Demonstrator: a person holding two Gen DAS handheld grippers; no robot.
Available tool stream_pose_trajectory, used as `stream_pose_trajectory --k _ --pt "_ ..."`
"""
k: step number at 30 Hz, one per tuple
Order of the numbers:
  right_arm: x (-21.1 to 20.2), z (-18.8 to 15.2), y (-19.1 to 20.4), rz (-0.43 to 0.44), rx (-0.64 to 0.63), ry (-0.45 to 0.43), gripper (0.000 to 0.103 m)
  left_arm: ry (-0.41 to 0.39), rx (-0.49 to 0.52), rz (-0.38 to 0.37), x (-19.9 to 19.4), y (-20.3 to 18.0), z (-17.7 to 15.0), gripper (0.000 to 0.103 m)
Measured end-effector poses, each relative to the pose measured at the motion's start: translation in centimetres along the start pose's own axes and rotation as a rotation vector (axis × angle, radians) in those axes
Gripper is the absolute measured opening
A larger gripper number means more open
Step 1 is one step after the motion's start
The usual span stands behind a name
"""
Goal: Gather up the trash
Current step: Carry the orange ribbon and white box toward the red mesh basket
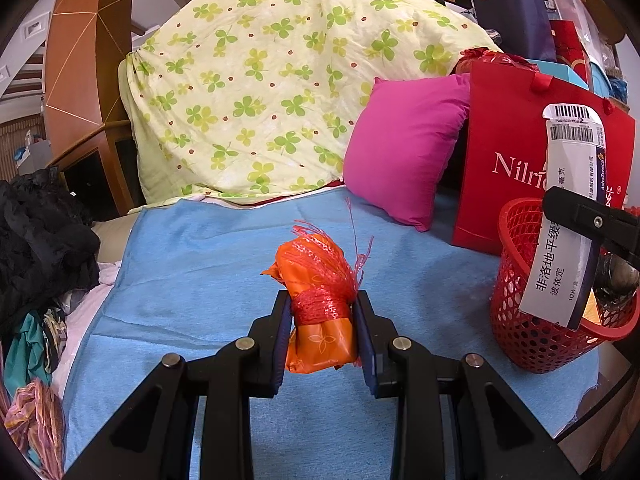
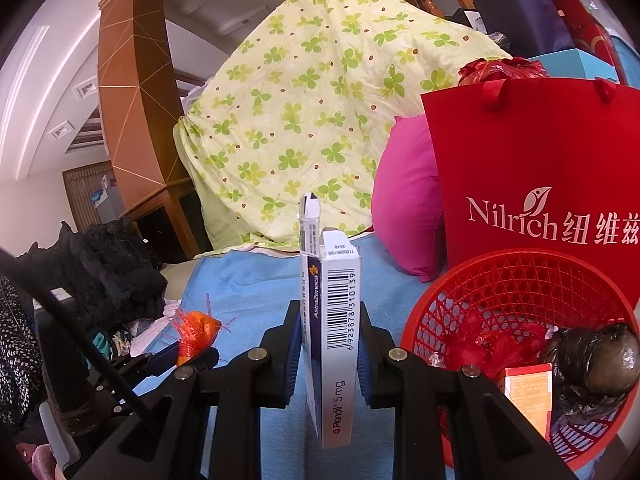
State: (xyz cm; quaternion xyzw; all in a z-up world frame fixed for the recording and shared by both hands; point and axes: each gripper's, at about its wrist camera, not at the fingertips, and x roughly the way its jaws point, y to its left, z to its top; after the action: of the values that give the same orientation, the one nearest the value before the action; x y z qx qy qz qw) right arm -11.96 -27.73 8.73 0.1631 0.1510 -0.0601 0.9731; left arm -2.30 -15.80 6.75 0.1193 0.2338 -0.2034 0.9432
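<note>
My left gripper (image 1: 322, 314) is shut on an orange wrapper bundle (image 1: 320, 280) tied in red mesh, held over the blue cloth (image 1: 200, 280). The bundle also shows in the right wrist view (image 2: 198, 330). My right gripper (image 2: 330, 332) is shut on a white medicine box (image 2: 334, 340), held upright left of the red mesh basket (image 2: 516, 280). In the left wrist view the box (image 1: 564, 220) hangs over the basket's (image 1: 520, 320) rim. The basket holds red plastic (image 2: 488, 348), an orange box (image 2: 528, 392) and a dark plastic bag (image 2: 592, 360).
A red Nilrich paper bag (image 2: 540, 160) stands behind the basket, beside a pink pillow (image 1: 400, 148). A clover-print quilt (image 1: 280, 80) rises at the back. Dark clothes (image 1: 40, 232) lie piled at the left edge, with a wooden column (image 1: 80, 60) behind.
</note>
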Motion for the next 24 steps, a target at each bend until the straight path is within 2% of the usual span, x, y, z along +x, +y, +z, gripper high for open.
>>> stream_pose_trajectory --k 24 --pt "-1.1 0.3 -0.9 -0.02 0.016 -0.012 0.026 0.002 0.025 -0.033 0.6 -1.5 0.1 0.032"
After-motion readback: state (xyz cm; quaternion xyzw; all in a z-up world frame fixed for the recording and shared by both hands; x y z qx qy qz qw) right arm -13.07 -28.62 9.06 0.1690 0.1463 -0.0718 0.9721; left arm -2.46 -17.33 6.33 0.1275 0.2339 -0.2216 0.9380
